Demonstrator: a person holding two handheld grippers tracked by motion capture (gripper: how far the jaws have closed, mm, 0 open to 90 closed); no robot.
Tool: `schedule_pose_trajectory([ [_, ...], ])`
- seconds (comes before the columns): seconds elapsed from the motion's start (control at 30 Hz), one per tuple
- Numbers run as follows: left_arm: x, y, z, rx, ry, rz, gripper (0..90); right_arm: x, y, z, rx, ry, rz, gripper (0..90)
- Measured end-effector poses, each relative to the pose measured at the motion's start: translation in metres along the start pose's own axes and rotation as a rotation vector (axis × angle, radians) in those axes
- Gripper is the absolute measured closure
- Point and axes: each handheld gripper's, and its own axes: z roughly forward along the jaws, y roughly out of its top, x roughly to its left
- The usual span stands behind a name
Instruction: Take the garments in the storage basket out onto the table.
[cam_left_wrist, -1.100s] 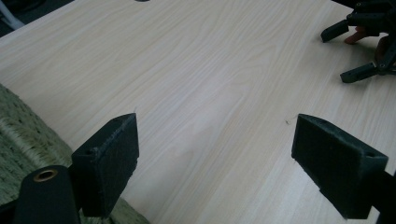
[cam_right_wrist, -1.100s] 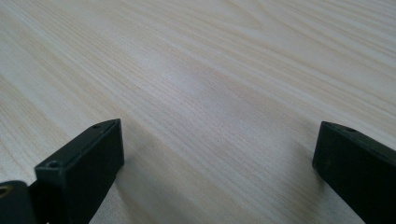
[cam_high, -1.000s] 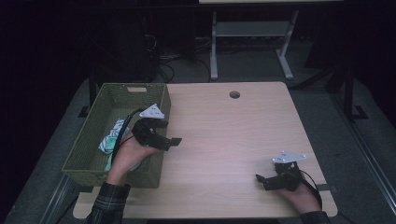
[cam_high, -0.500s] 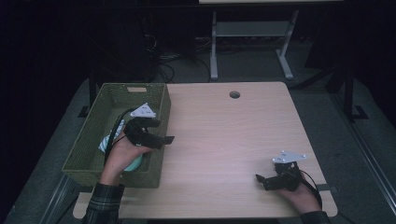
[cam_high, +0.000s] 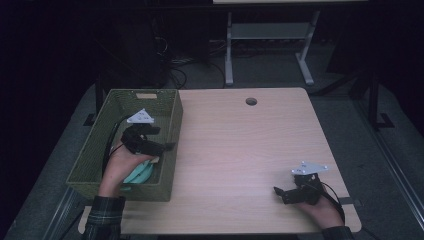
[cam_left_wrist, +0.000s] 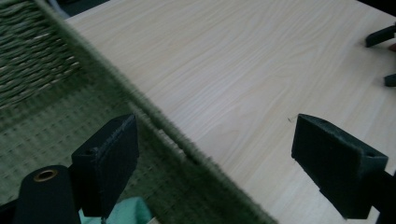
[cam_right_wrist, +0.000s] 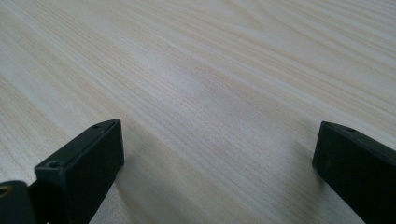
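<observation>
The left tool (cam_high: 167, 146) hung over the green woven basket (cam_high: 100, 150) at the left edge of the worktop (cam_high: 240, 145), its jaws spread wide and gripping nothing. In the left gripper view its jaws straddled the basket's right rim (cam_left_wrist: 154, 121): one jaw stood over the basket's inside, the other out over the bare wood. A pale teal cloth (cam_high: 139, 174) lay in the basket at its near end, just below the left hand (cam_high: 120, 165), and a corner of it showed in the left gripper view under the inner jaw (cam_left_wrist: 126, 210). Whether the cloth touched the tool could not be told. A black cable (cam_high: 111, 145) trailed from the tool down inside the basket, and the grey three-cornered plate (cam_high: 140, 117) on top of the tool faced upward.

The right tool (cam_high: 280, 192) rested low at the near right corner of the worktop, held in the right hand (cam_high: 320, 207), well apart from the basket. Its jaws were also wide open with nothing between them; the right gripper view showed plain pale wood (cam_right_wrist: 210, 93) between the two jaws. A round cable hole (cam_high: 251, 101) sat near the far edge of the worktop
</observation>
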Motion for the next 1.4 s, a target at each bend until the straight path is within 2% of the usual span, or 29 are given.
schedule_pose_trajectory([
  [0.3, 0.021, -0.011, -0.01, -0.014, 0.044, -0.034, 14.2, 0.0, 0.0, 0.0, 0.001, 0.001, 0.003, 1.3],
  [0.4, 0.023, -0.013, -0.011, -0.015, 0.049, -0.048, 14.2, 0.0, 0.0, 0.0, 0.0, 0.0, 0.001, 1.3],
  [0.53, 0.03, -0.017, -0.013, -0.021, 0.068, -0.041, 14.4, 0.0, 0.0, 0.0, 0.0, 0.0, 0.001, 1.3],
  [0.7, 0.036, -0.022, -0.011, -0.019, 0.076, -0.056, 14.4, 0.0, 0.0, 0.0, 0.0, 0.0, 0.001, 1.3],
  [0.77, 0.039, -0.024, -0.01, -0.01, 0.085, -0.041, 14.4, 0.0, 0.0, 0.0, 0.0, 0.0, 0.001, 1.3],
  [0.97, 0.045, -0.03, -0.006, -0.017, 0.091, -0.044, 14.4, 0.0, 0.0, 0.0, 0.0, 0.0, 0.002, 1.3],
  [1.13, 0.052, -0.037, 0.003, 0.013, 0.11, -0.043, 14.4, 0.0, 0.0, 0.0, 0.0, 0.0, 0.001, 1.3],
  [1.2, 0.054, -0.04, 0.007, 0.027, 0.105, -0.059, 14.4, 0.0, 0.0, 0.0, 0.0, 0.0, 0.001, 1.3],
  [1.3, 0.056, -0.042, 0.011, 0.064, 0.12, -0.05, 14.3, 0.0, 0.0, 0.0, 0.0, 0.0, 0.001, 1.3],
  [1.4, 0.057, -0.045, 0.015, 0.077, 0.127, -0.054, 14.3, 0.0, 0.0, 0.0, -0.001, 0.0, 0.001, 1.3],
])
